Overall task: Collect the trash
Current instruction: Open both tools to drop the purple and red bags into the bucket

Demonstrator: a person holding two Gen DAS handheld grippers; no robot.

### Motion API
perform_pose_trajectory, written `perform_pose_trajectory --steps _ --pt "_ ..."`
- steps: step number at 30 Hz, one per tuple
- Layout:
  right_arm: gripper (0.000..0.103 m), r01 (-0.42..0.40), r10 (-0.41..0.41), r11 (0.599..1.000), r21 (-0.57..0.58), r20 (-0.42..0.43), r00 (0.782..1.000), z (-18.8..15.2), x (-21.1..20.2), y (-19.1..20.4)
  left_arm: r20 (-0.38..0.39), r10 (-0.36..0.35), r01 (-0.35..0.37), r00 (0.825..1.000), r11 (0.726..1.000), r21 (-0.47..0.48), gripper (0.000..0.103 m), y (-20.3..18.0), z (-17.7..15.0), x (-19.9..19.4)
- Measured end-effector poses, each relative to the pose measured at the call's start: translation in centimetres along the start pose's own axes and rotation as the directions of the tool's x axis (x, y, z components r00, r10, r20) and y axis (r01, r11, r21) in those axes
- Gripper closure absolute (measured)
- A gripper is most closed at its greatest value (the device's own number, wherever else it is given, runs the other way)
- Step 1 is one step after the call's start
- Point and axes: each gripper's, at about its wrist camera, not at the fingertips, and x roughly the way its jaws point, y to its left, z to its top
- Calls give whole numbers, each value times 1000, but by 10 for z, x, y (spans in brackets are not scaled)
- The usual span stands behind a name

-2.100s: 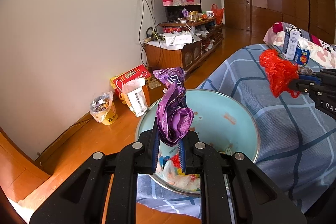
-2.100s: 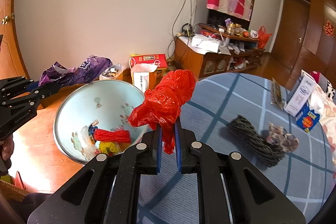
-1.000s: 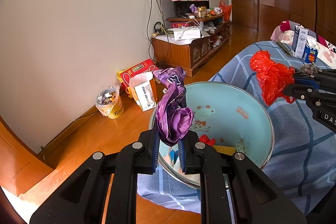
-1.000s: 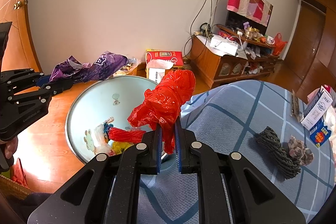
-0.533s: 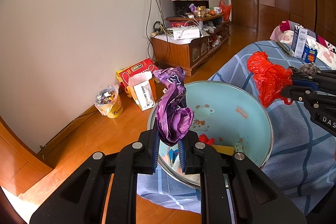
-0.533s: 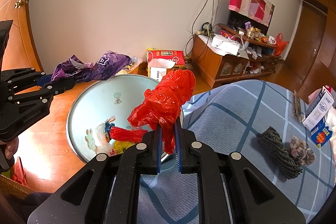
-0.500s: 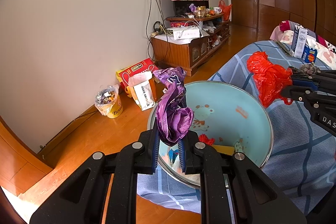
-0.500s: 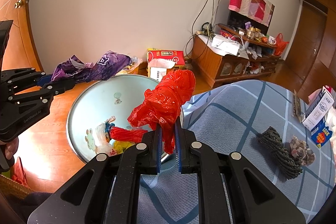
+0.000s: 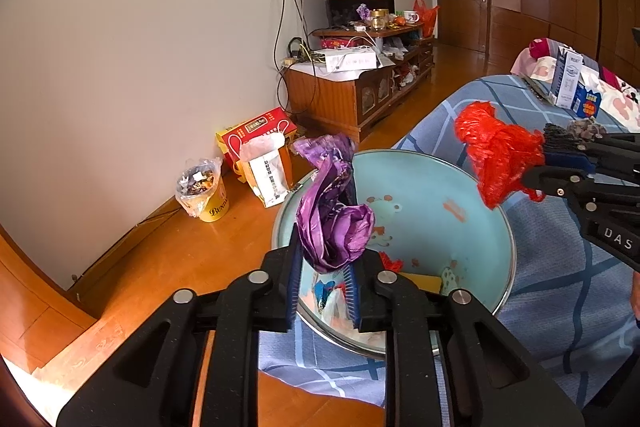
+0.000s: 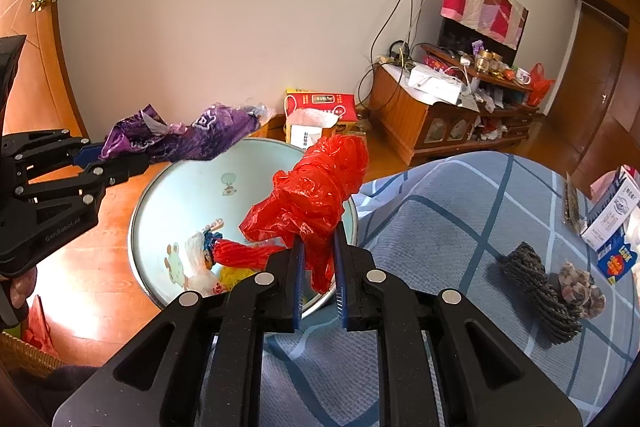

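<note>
My left gripper (image 9: 323, 273) is shut on a crumpled purple plastic bag (image 9: 334, 223) and holds it over the near rim of a light-blue basin (image 9: 472, 183). My right gripper (image 10: 318, 261) is shut on a red plastic bag (image 10: 316, 187), held over the basin's right rim (image 10: 354, 215). The basin sits at the edge of a blue checked bed cover (image 10: 460, 227) and holds red, white and yellow trash (image 10: 224, 255). In the left wrist view the red bag (image 9: 496, 151) and right gripper (image 9: 548, 167) hang at the right. In the right wrist view the purple bag (image 10: 188, 137) and left gripper (image 10: 108, 155) are at the left.
A dark woven item (image 10: 536, 283) and a small patterned bundle (image 10: 580, 289) lie on the cover, with boxes (image 10: 612, 223) at its far right. On the wood floor by the wall stand a lined yellow bucket (image 9: 204, 187), a red box (image 9: 256, 131), a white bag (image 9: 268, 171) and a cluttered wooden cabinet (image 9: 352, 91).
The right gripper with the red bag has shifted slightly toward the basin. The left gripper with the purple bag has stayed nearly still. Both grips are unchanged.
</note>
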Motion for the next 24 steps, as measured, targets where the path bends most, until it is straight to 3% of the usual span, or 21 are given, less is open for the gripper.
perform_pose_trajectory --steps 3,11,18,24 --pt "63 -4 4 1000 7 5 1000 -1 0 -1 5 3 -3 1000 1000 -1 61 0 -1 -1" --pt "48 9 -9 1000 27 15 1000 -2 -3 -8 1 13 -13 1000 1000 -1 41 -3 -3 0" --pt "33 36 -37 999 40 21 999 -8 -9 -11 -9 25 -25 1000 1000 2 36 -3 -4 2" --pt "31 59 -61 997 56 24 998 -15 -18 -19 -19 16 -16 1000 1000 4 35 -7 -3 6"
